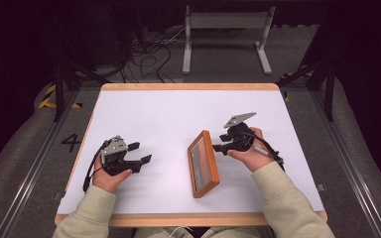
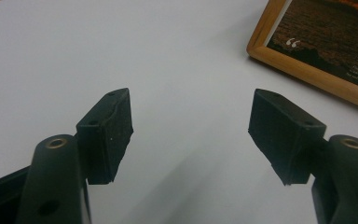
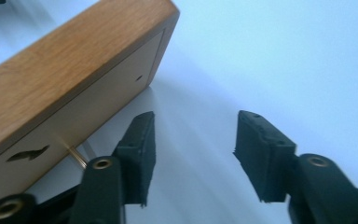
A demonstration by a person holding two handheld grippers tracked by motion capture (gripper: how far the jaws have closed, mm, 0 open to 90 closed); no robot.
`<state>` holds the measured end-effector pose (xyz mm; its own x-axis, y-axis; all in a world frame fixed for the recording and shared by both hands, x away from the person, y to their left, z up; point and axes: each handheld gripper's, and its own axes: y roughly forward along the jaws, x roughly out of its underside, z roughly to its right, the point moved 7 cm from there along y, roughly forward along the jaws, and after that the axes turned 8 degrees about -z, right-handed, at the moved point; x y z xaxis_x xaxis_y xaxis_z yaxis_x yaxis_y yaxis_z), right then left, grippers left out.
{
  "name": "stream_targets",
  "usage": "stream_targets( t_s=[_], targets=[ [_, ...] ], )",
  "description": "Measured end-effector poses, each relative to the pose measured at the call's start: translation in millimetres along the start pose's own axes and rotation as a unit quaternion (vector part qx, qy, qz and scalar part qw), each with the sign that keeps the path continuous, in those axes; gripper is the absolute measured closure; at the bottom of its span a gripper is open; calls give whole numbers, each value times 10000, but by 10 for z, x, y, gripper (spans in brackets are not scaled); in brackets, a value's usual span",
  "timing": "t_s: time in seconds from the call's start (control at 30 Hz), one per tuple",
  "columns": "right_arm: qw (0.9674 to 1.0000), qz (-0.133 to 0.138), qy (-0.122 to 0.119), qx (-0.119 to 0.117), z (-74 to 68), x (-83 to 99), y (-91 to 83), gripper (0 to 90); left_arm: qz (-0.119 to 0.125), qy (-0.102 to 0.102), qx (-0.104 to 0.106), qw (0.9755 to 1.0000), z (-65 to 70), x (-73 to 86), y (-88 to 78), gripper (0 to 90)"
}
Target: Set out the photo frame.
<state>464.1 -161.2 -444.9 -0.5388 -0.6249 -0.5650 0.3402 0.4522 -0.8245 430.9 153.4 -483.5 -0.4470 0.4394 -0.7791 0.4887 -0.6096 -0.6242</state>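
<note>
right gripper: in my right hand, jaws parted about halfway, nothing between the pads; only bare table shows in the gap.
picture frame: just beyond my left-hand jaw in the right gripper view, propped up on its long edge, leaning. Wooden side and pale backing board face me; a thin brass-coloured stand leg shows just by my jaw.
contact: none that I can see. Pads look apart from the backing, though the gap is small.
step in hand, my judgement: letting go and backing away from the frame once it stands on its own.
how to do it well: draw back along the jaw line, away from the backing, not sideways. Mind the stand leg; a knock there likely folds it and drops the frame.
left gripper: well off on the frame's far side, jaws wide and empty, low over the table. From it I see the frame's front corner.
risk: frame looks lightly balanced; slow withdrawal.
</note>
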Motion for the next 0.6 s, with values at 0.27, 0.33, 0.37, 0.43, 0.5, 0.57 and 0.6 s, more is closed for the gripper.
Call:
stream_targets(
  t_s=[0.27, 0.33, 0.37, 0.43, 0.5, 0.57, 0.6],
  targets=[
    [10000, 20, 3, 43, -68, -20, -200, 309, 17, -62, -19, 10000, 3, 4, -5, 307],
    [10000, 60, -30, 67, -102, -44, -260, 300, 7, -47, -2, 10000, 9, 5, -4, 306],
    [9999, 71, -55, 61, -122, -56, -291, 298, 3, -28, 2, 10000, 9, 5, -4, 305],
    [9999, 113, -93, 26, -166, -85, -356, 298, 5, -45, -5, 10000, 9, 5, -4, 305],
    [9998, 172, -129, -10, -211, -114, -419, 299, 0, -45, -5, 10000, 9, 6, -5, 305],
    [9998, 160, -120, -5, -244, -132, -473, 299, -4, -31, 3, 10000, 11, 6, -4, 305],
    [9998, 164, -77, -53, -275, -145, -509, 299, -6, -31, 4, 10000, 11, 7, -4, 305]
  ],
)
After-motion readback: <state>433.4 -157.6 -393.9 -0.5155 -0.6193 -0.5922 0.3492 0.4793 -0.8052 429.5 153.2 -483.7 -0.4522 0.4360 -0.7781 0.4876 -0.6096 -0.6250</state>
